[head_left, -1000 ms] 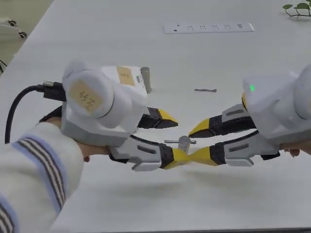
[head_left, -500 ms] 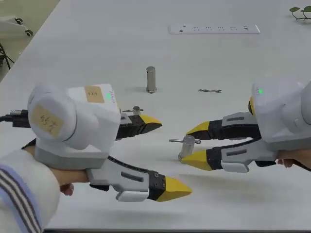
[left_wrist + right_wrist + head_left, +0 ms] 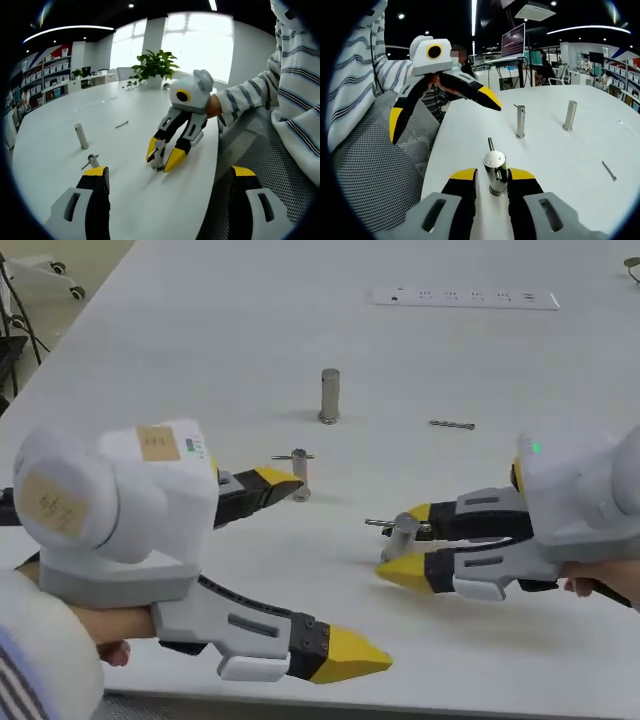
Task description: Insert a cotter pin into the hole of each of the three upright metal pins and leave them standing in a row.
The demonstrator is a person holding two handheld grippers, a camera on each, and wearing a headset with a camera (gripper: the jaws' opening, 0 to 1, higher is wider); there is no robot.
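left gripper (image 3: 330, 570) — jaws spread wide, held low | right gripper (image 3: 405, 543) — jaws clamped on metal pin (image 3: 495, 167)

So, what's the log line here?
right gripper shut on near metal pin | left gripper open | far metal pin bare | loose cotter pin lying nearby

The right tool (image 3: 402, 544) grips the near pin (image 3: 403, 532), so that spot is blocked. The left tool (image 3: 333, 570) gapes wide, its upper tip just beside the middle pin (image 3: 299, 473). Bare surface (image 3: 200, 340) lies between the tools. The far pin (image 3: 330, 395) and a loose cotter (image 3: 452, 424) sit well apart beyond, with room to pass.
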